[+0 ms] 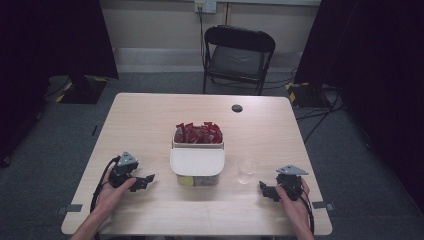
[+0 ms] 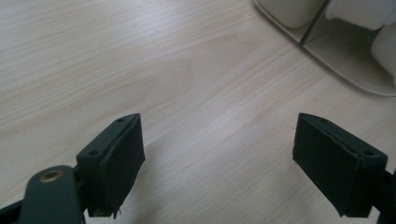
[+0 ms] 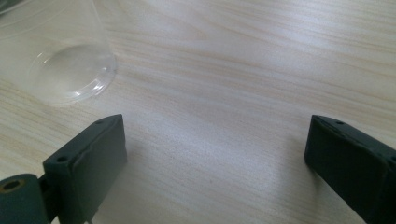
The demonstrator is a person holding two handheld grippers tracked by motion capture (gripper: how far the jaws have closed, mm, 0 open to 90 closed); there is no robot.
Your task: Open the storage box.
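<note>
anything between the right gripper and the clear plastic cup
Nothing: only bare light wood table lies between the right gripper and the clear plastic cup. The high view and the right gripper view both show it, with the jaws wide apart.

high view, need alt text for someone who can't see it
A person's hands rest two open grippers on a pale wooden table, the left gripper and right gripper either side of a white divided container holding red packets. A clear plastic cup stands right of the container.
</note>
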